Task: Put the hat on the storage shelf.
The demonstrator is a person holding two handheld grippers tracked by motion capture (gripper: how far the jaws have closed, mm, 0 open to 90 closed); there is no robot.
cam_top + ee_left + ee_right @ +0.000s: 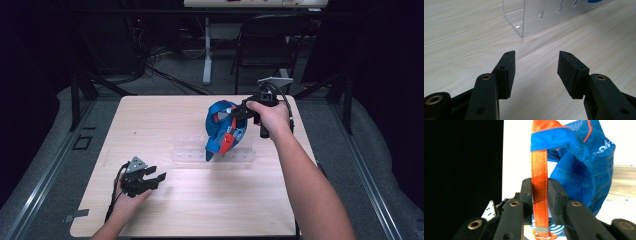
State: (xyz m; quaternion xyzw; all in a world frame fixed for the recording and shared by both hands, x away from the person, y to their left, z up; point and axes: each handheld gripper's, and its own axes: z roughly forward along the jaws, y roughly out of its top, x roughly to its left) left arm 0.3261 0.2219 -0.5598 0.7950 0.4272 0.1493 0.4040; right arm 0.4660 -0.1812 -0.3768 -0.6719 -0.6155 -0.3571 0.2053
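Note:
A blue mesh harness (pixel 220 127) with orange straps hangs over the middle of the wooden table (pixel 165 115), its lower end touching a clear acrylic stand (pixel 192 152). My right gripper (pixel 239 111) holds it from the right. In the right gripper view the right gripper (pixel 540 187) is shut on an orange strap (pixel 539 170), with the blue fabric (pixel 579 175) draped behind it. My left gripper (pixel 155 176) rests low at the table's front left. It is open and nothing sits between the pads (pixel 510 72) of the left gripper (pixel 536 56). The corner of the clear stand (pixel 544 17) lies just ahead.
A dark folding chair (pixel 265 45) and a white table leg (pixel 207 50) stand on the floor beyond the far edge. Cables trail there too. Bare wood runs along the table's front and left side.

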